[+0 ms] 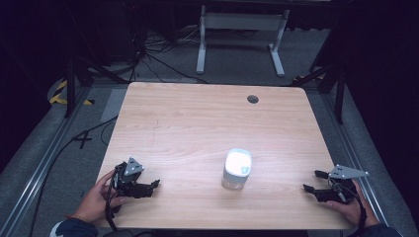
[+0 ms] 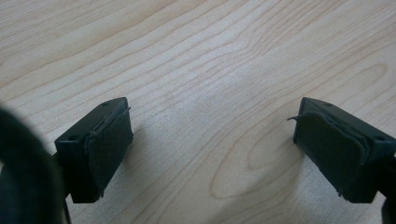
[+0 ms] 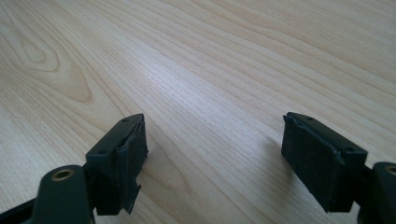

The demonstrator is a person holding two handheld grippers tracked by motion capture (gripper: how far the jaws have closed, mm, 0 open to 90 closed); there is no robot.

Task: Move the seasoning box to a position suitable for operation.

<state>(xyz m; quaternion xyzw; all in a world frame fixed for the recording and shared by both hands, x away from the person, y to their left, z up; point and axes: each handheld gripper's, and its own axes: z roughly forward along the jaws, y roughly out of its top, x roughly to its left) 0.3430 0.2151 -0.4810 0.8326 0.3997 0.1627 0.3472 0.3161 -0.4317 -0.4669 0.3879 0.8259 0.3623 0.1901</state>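
A small white-topped clear jar (image 1: pixel 237 169) stands upright on my wooden table (image 1: pixel 197 123), near the front edge and a little right of the middle. My left gripper (image 1: pixel 154 183) lies by the front left corner, well apart from the jar, its jaws spread wide over bare wood. My right gripper (image 1: pixel 313 180) rests by the front right corner, its jaws likewise parted and holding nothing. My hands grasp both from behind.
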